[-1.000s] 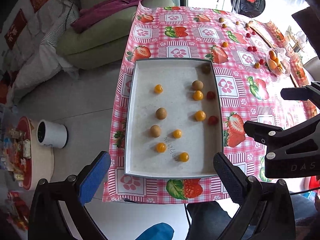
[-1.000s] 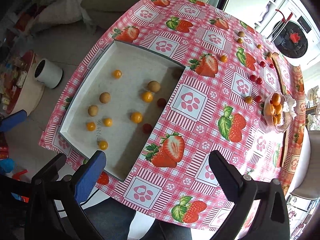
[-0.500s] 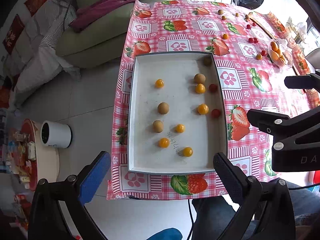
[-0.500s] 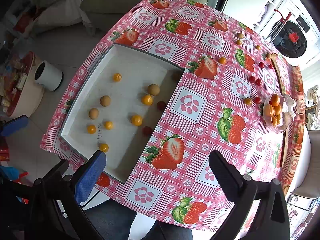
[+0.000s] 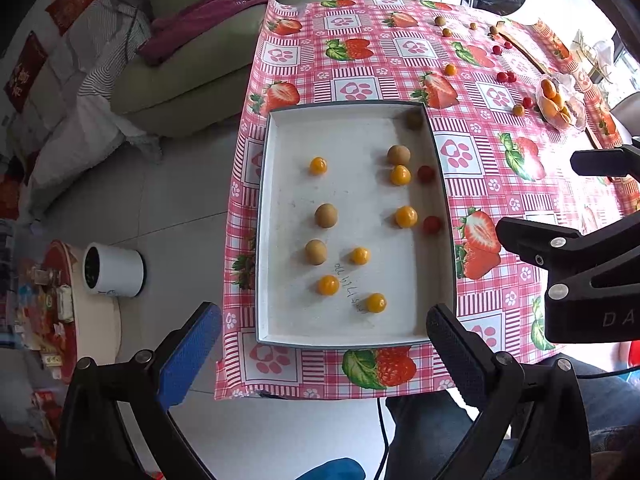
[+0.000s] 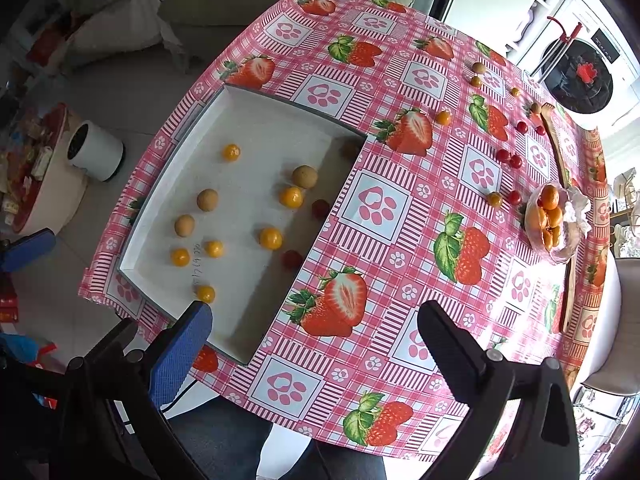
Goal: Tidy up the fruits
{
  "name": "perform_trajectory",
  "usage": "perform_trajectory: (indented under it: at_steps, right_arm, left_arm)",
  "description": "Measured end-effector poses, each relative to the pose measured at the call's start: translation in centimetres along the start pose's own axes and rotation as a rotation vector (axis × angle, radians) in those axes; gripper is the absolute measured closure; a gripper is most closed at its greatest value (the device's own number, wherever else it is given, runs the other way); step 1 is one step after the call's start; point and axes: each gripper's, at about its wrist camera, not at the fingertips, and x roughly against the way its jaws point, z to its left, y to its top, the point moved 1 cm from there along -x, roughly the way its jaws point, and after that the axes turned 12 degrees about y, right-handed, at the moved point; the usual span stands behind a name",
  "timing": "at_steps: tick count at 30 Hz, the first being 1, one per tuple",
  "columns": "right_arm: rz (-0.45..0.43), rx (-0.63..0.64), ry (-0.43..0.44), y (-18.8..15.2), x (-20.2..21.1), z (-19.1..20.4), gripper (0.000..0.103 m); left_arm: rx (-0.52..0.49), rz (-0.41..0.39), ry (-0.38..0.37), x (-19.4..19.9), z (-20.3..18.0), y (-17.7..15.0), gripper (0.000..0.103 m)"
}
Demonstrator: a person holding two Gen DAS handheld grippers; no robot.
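Left tongs spread wide apart, holding nothing, touching nothing; one blue-padded finger, one black finger. Right tongs likewise wide apart and empty, hovering above the tablecloth near the table's closest edge. Seen from the left camera, black body of the right tongs off to the right, with the letters "DA" readable, rest cut off.

Just beyond the left fingertips, a shallow white tray on the pink strawberry-and-paw-print cloth. Inside, well apart from both tongs: six yellow-orange fruits, nearest one closest to the left tips, another just past it; beside these, handwritten digits on the tray floor, too smudged to read. Farther in, brown round fruits and two small red ones against the right wall.

From the right camera, tray ahead and left of the tips. Far ahead and right, loose fruit scattered on the cloth: red ones, small orange ones, a brown one. Farthest right, a clear bag of oranges beside a long wooden utensil.

Left of the table, on the floor, a white cup-shaped bin.
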Motion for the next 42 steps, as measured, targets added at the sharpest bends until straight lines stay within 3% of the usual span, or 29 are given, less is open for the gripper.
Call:
perform_trajectory:
  at_steps: [42]
  right_arm:
    - [0.013,0.030,0.007,-1.0,-0.3,0.1,0.000]
  left_arm:
    - [0.017,0.039,0.010,0.1,-0.8,-1.1,0.000]
